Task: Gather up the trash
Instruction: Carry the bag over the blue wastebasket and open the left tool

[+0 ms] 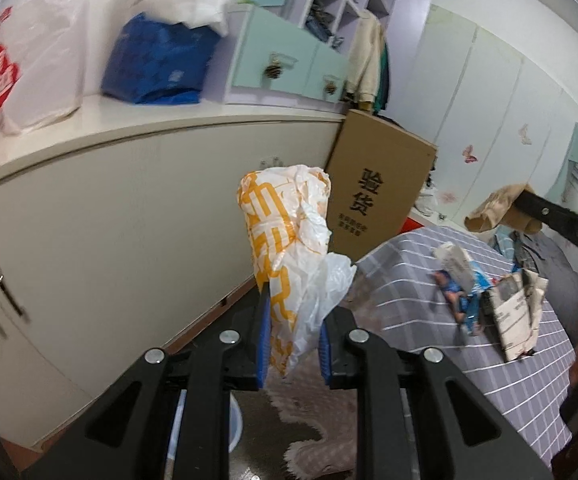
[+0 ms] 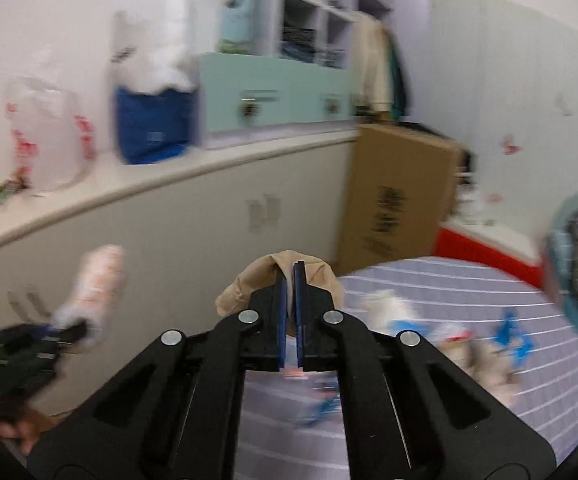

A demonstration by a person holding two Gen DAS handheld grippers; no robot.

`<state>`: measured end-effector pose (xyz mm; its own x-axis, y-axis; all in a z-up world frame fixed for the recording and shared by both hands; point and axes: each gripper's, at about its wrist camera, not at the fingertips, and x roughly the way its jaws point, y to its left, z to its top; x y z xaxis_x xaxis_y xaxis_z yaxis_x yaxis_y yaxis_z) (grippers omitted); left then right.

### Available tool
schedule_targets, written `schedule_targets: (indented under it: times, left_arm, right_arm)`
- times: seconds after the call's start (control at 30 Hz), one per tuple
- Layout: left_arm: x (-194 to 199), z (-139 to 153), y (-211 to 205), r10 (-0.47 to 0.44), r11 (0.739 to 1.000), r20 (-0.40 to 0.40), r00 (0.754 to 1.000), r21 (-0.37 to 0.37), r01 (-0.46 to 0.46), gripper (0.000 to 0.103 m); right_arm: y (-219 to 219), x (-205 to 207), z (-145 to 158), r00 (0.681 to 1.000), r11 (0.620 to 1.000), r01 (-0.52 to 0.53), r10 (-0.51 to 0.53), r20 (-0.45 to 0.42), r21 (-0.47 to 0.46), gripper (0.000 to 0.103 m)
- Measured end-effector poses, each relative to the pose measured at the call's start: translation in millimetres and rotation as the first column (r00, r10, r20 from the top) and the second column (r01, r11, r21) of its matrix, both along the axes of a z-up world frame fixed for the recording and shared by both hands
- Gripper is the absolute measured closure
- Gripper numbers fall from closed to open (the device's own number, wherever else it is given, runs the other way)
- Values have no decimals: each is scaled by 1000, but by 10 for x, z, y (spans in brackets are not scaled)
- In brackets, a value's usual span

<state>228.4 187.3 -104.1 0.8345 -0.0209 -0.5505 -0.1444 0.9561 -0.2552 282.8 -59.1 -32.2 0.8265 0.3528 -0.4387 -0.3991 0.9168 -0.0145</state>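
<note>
Home bedroom, striped bedsheet (image 1: 429,280), cream cabinets (image 1: 109,220), hanging clothes (image 1: 369,60)

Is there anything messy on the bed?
Yes. Crumpled wrappers and a torn paper bag lie scattered on the striped bedsheet, which looks odd for a bed.
</note>
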Motion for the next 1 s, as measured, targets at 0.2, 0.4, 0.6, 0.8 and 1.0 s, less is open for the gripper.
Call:
schedule_targets:
  times: [0.2,0.4,0.6,0.8,1.0]
  left_arm:
    - [-65,-472,486,76,996,-123,989,-27,-79,84]
    - [10,-1274,845,118,988,-325,938,-54,-143,84]
    - [180,-2022,1062,84,981,-486,870,-111,-157,80]
    - [257,-2426,1184,77,970,-569,819,-149,-194,39]
    - [165,-2530,1285,108,959,-577,809,-154,-237,35]
  right_arm:
    - [863,-77,-603,971,986,-165,165,-172,17,99]
    - [1546,-52,-1570,911,976,-217,199,-361,-9,99]
    - [1806,103,-2403,846,978,-206,165,-508,-26,99]
    - [1927,195,-2825,802,978,-204,148,-578,-33,99]
    - [2016,192,-2971,782,976,-215,152,-605,-33,99]
